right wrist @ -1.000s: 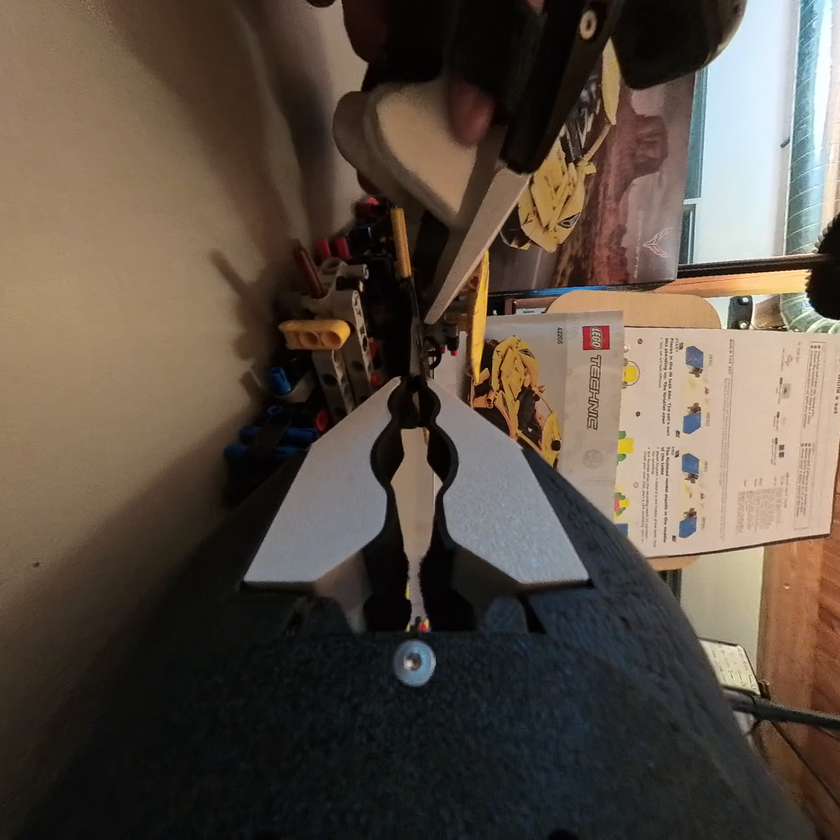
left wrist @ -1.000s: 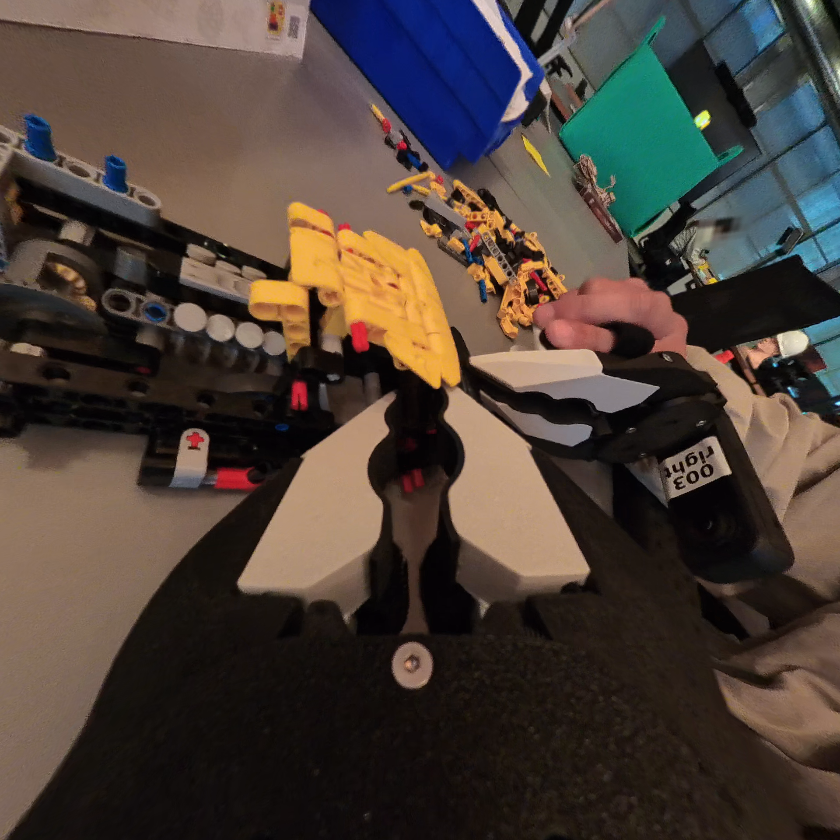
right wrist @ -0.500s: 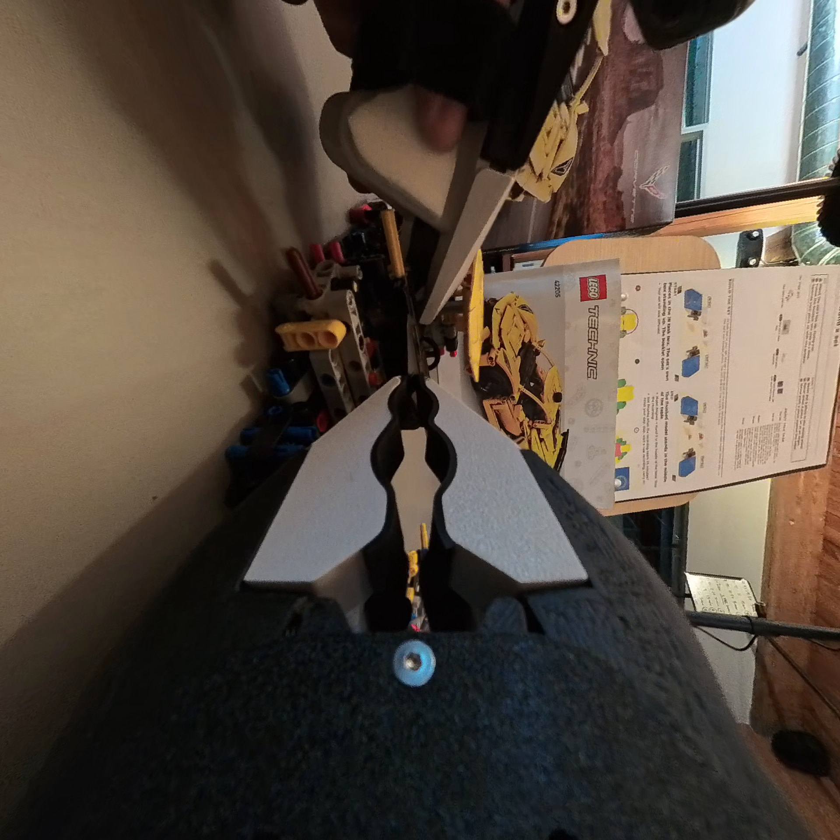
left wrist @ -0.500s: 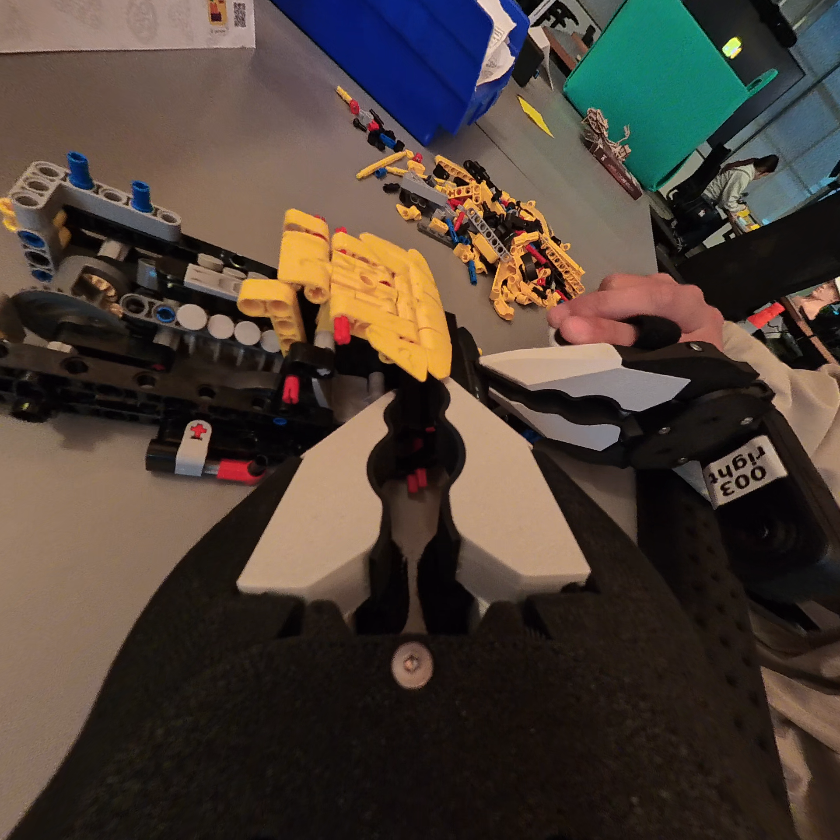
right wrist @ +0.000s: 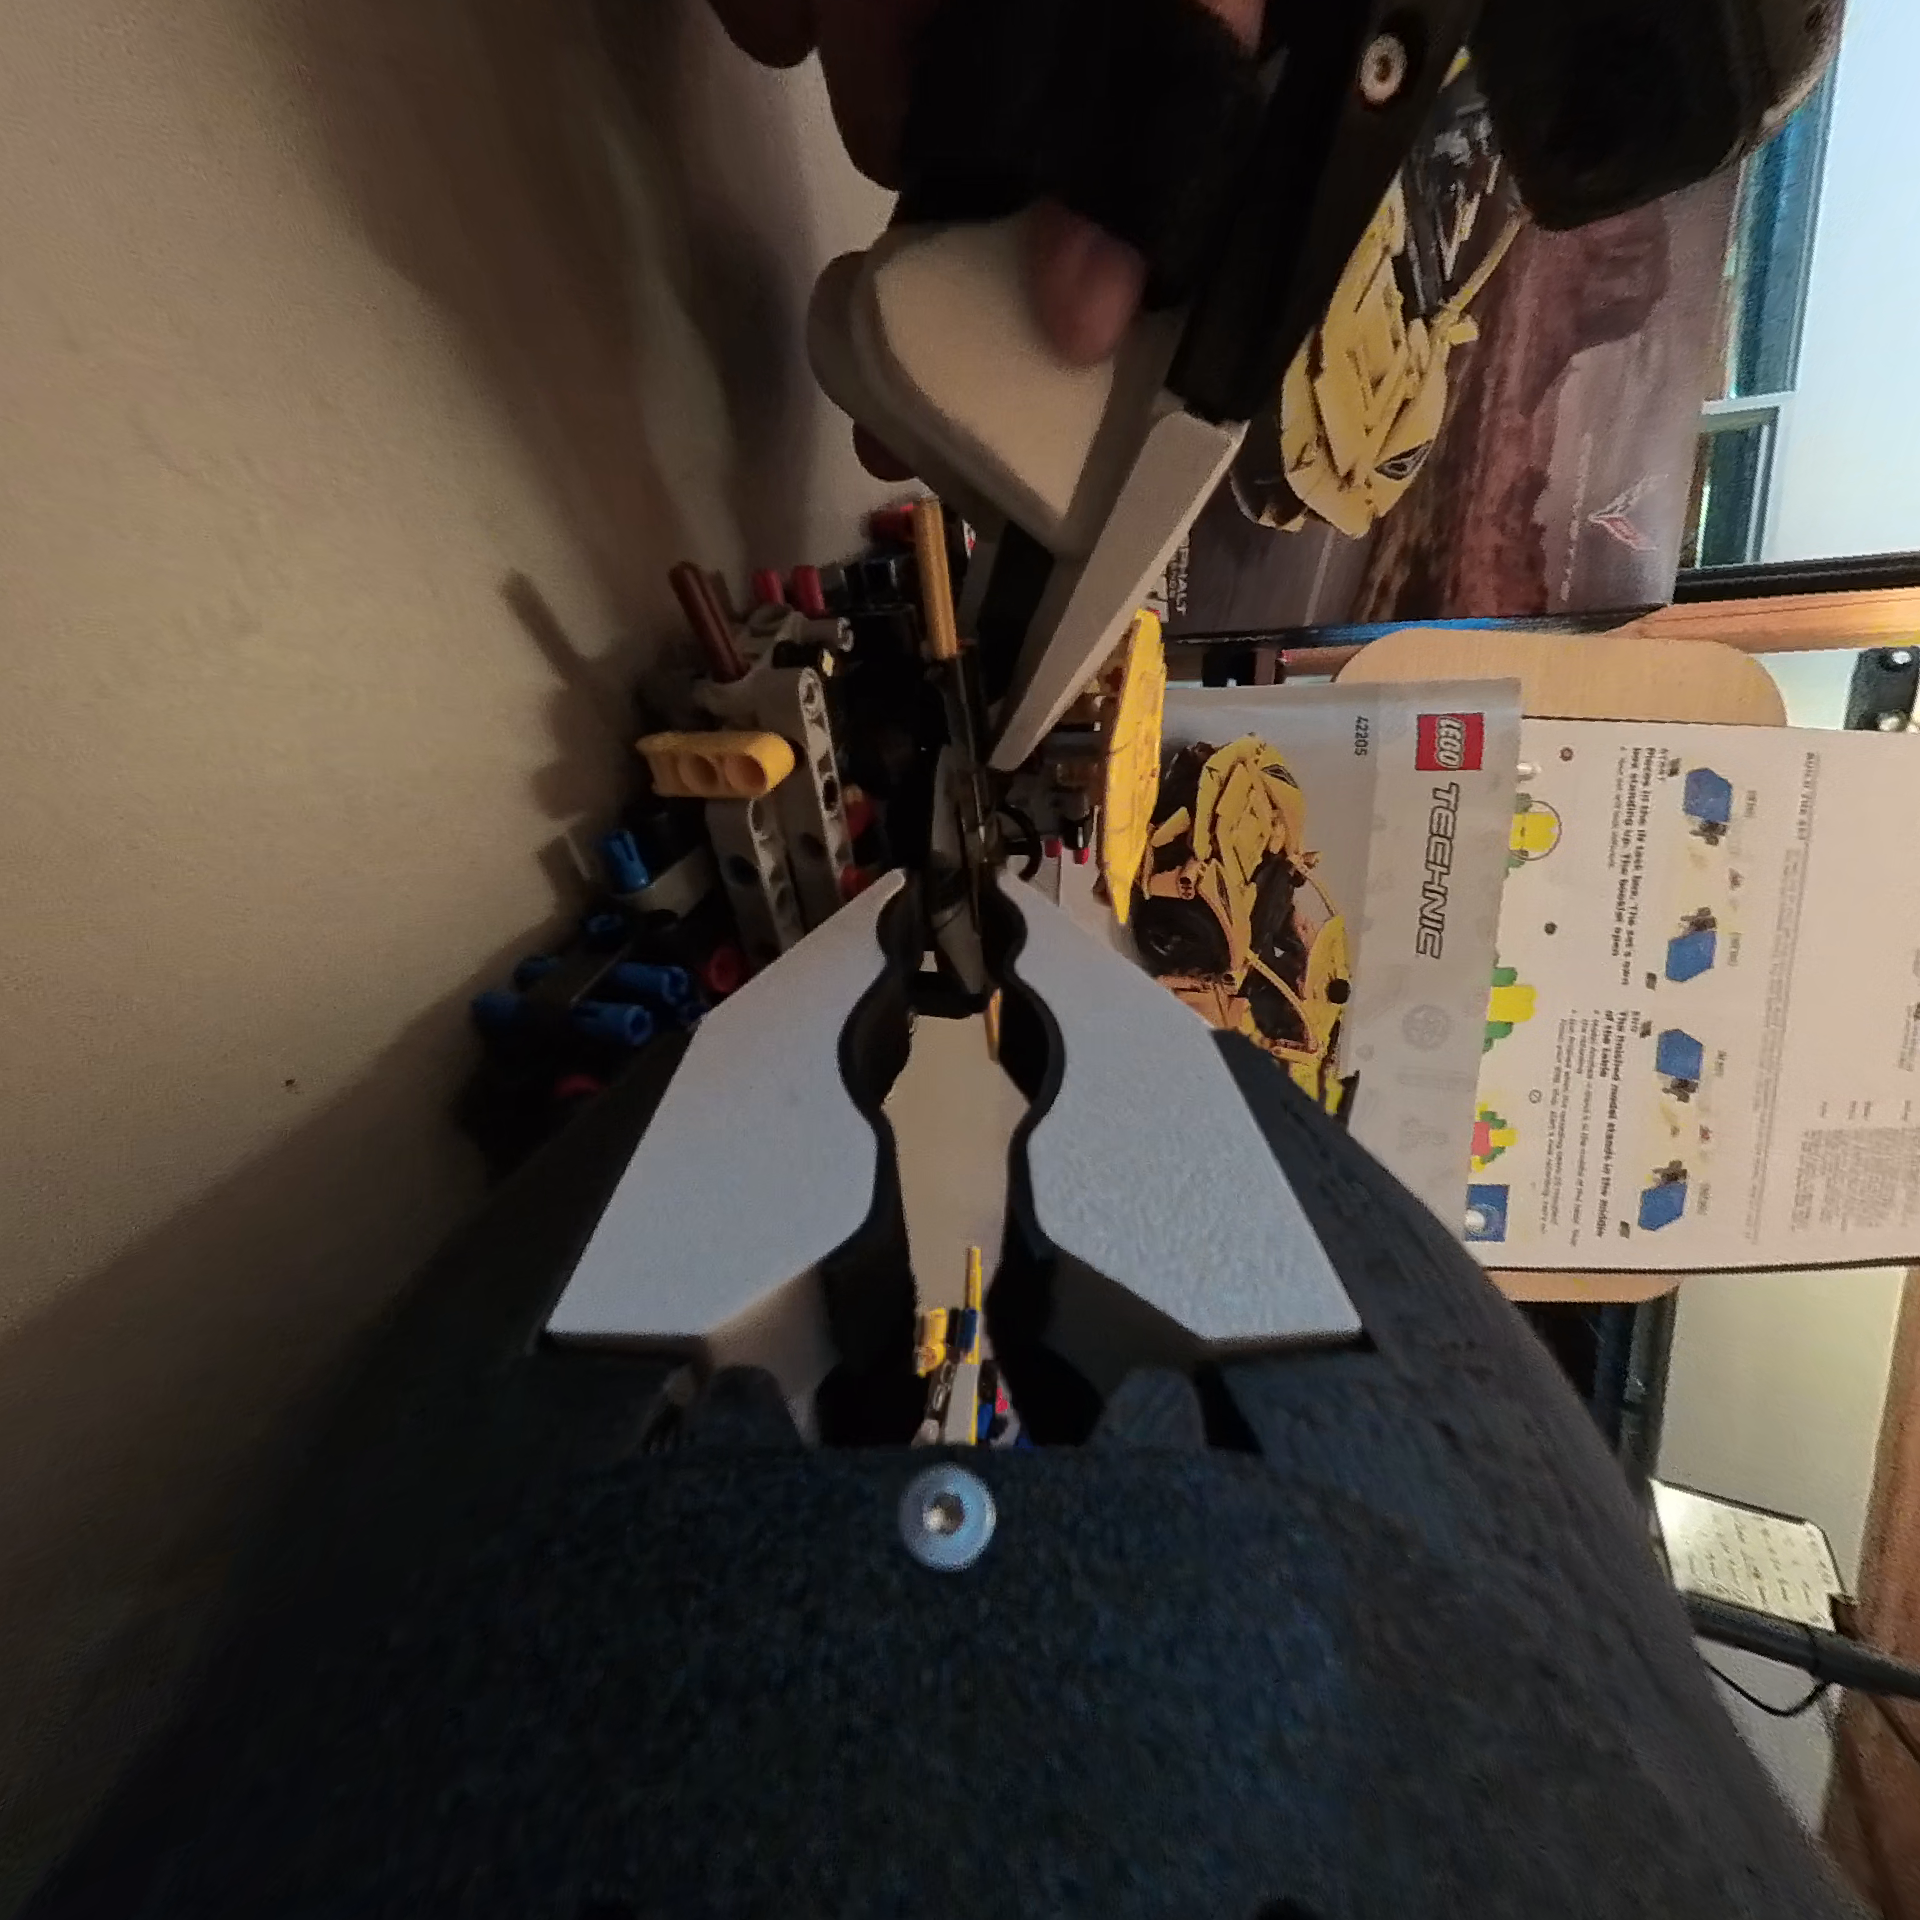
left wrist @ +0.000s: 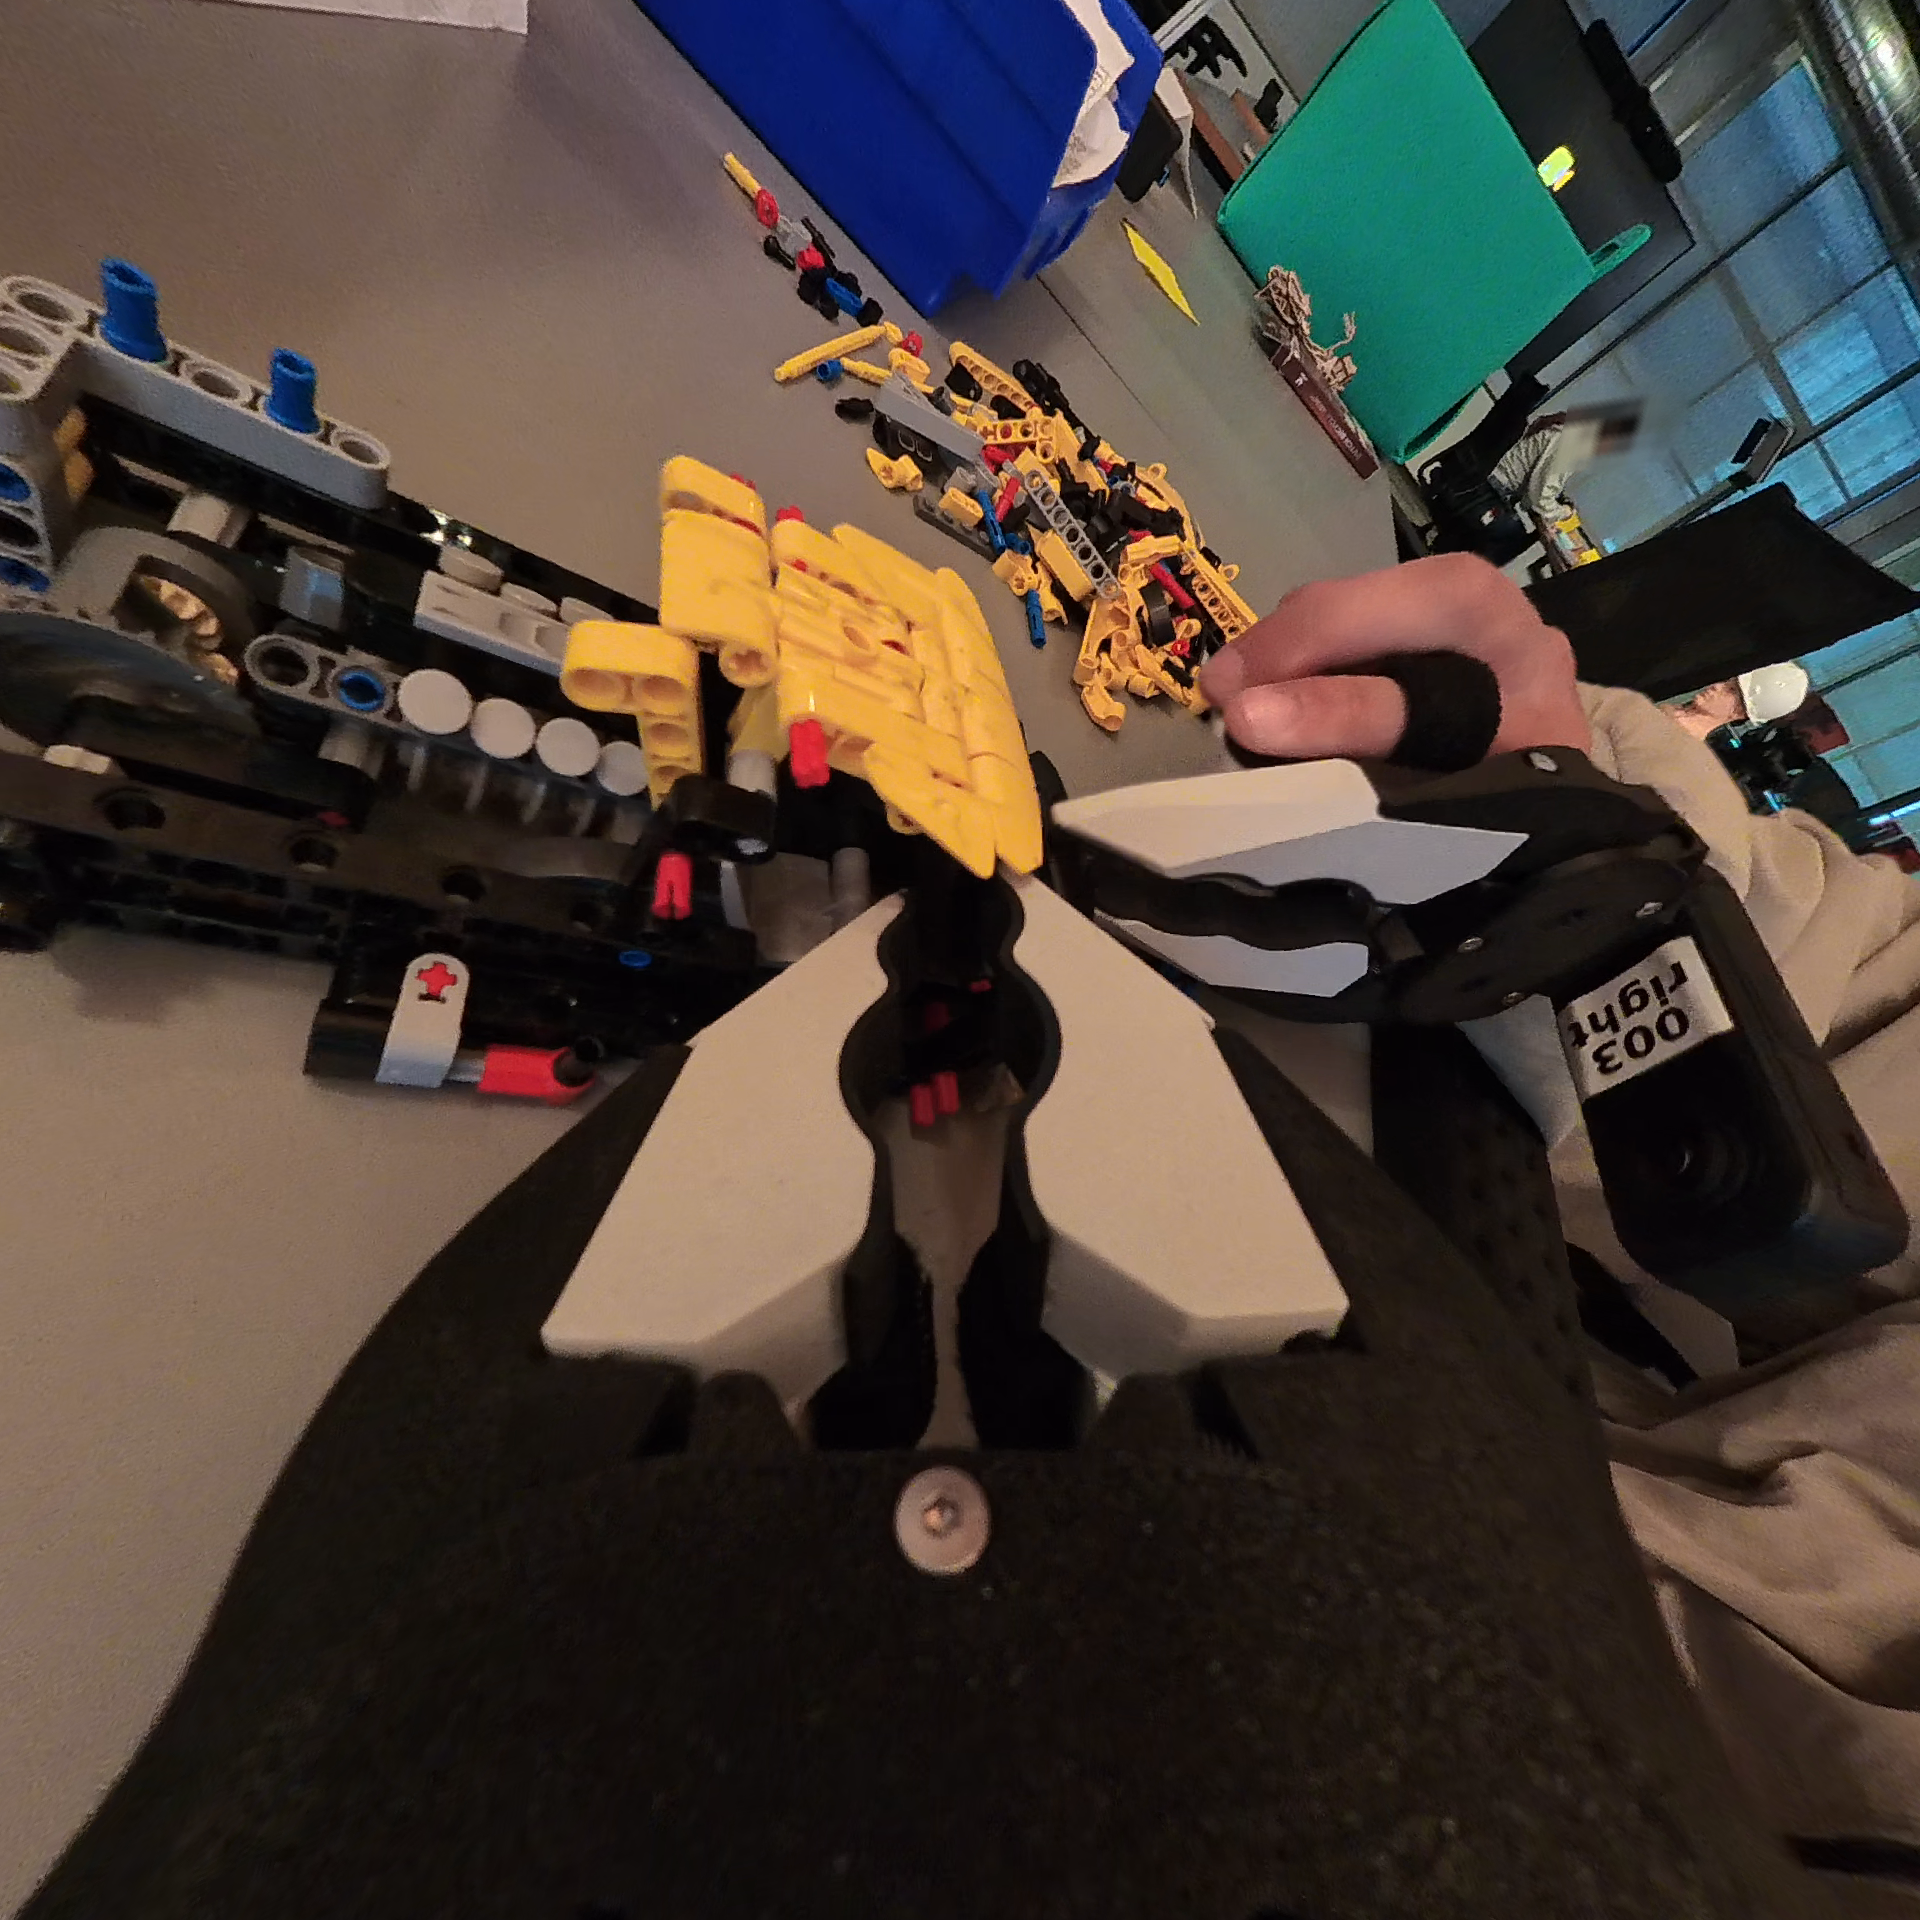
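Observation:
A half-built toy brick car lies on the grey table: a long black and grey chassis with blue pins and a yellow panel section at its near end. My left gripper is shut on the black frame just under the yellow panel. My right gripper is shut on a thin black part of the same model's end. It shows from the side in the left wrist view, touching the yellow panel's right edge. The left gripper's fingers show above in the right wrist view.
A pile of loose yellow, black and red pieces lies beyond the model. A blue bin and green board stand farther back. An instruction booklet, a printed sheet and the set's box stand behind the model. My left and right fingertips are right by each other.
Both grippers stay shut on the model. The left wrist view tilted and shifted slightly, so the model's left end runs off the frame. In the right wrist view the left gripper's fingers sit a little lower.

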`<state>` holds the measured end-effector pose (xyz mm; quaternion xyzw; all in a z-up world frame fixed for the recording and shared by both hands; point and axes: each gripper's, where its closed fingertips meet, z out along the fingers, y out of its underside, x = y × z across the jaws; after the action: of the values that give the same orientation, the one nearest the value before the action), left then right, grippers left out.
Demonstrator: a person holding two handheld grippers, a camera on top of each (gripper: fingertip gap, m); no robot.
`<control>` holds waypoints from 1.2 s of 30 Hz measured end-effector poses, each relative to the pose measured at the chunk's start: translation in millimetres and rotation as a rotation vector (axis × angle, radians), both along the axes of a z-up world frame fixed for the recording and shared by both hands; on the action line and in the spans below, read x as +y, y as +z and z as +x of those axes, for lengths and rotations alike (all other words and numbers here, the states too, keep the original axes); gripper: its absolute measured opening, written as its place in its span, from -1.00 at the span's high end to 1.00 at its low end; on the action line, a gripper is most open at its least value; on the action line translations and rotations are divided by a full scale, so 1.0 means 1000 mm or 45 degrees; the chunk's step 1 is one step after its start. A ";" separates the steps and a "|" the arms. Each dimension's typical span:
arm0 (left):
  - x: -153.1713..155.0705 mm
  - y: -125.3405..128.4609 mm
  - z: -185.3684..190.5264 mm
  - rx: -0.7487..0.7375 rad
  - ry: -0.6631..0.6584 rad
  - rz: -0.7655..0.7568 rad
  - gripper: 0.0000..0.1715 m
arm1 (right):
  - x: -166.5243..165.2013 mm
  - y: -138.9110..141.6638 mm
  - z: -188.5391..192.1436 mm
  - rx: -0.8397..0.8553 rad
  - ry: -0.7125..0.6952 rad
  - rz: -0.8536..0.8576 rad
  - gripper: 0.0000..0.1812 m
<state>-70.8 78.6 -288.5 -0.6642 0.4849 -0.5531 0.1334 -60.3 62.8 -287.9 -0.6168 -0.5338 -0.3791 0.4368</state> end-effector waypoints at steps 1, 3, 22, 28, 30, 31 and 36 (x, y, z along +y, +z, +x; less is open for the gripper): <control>0.000 0.000 0.000 -0.001 -0.001 0.004 0.87 | 0.000 0.000 0.000 0.006 0.004 -0.001 0.91; 0.000 0.000 -0.001 -0.001 -0.009 -0.011 0.87 | -0.002 0.000 0.001 0.019 0.017 -0.022 0.90; 0.003 -0.002 0.002 0.012 0.045 0.109 0.86 | 0.004 0.001 0.001 -0.036 0.011 0.045 0.94; -0.004 -0.002 0.003 0.011 0.007 0.105 0.86 | -0.003 0.001 0.002 -0.013 -0.059 0.047 0.94; -0.005 -0.002 0.004 0.006 0.017 0.173 0.85 | -0.005 0.002 0.002 -0.014 -0.076 0.055 0.94; -0.005 -0.002 0.004 0.006 0.015 0.190 0.85 | -0.006 0.002 0.003 -0.006 -0.084 0.054 0.94; -0.011 -0.002 0.004 0.007 -0.022 0.156 0.85 | -0.013 0.002 0.002 0.005 -0.109 0.064 0.94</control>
<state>-66.8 67.3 -290.6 -0.6522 0.5239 -0.5216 0.1675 -58.0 49.9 -286.0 -0.6287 -0.4964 -0.4093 0.4368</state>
